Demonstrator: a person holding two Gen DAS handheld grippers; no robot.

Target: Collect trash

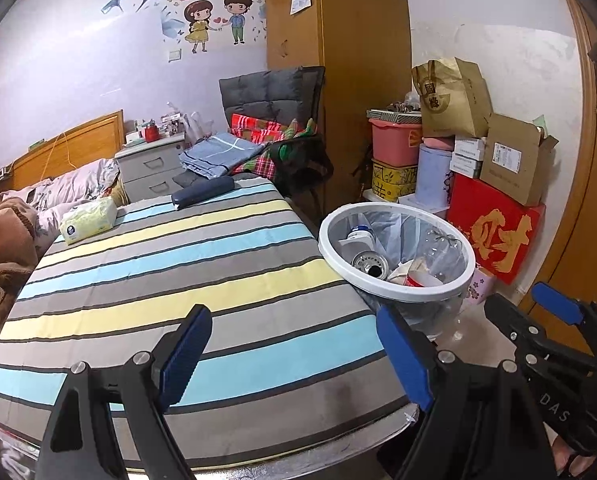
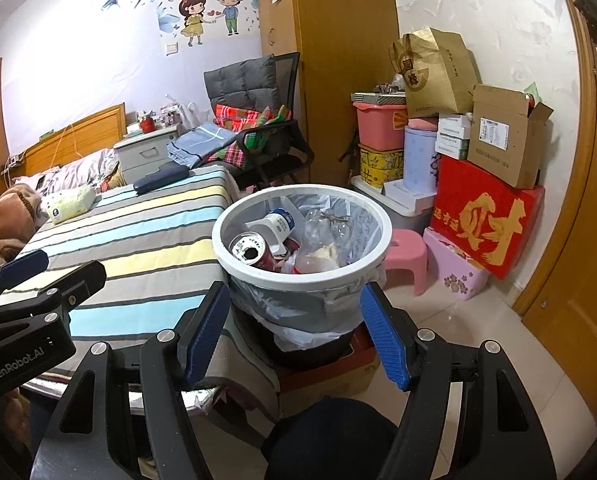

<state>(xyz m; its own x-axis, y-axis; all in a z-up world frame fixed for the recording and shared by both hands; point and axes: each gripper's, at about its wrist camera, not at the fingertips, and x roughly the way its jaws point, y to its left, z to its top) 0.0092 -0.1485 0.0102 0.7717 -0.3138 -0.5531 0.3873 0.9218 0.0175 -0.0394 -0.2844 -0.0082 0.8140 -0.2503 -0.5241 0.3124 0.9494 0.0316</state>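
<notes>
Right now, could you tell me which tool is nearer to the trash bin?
Right. The right tool faces the trash bin head-on, its open fingers framing the bin's lower wall without touching. The left tool hangs over the striped bedspread, bin off to its right.

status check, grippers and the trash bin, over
Left hand-held gripper open, empty, over striped bed. Right hand-held gripper open, empty, facing trash bin. Bin already holds can and bottles. Nothing in the way.
</notes>
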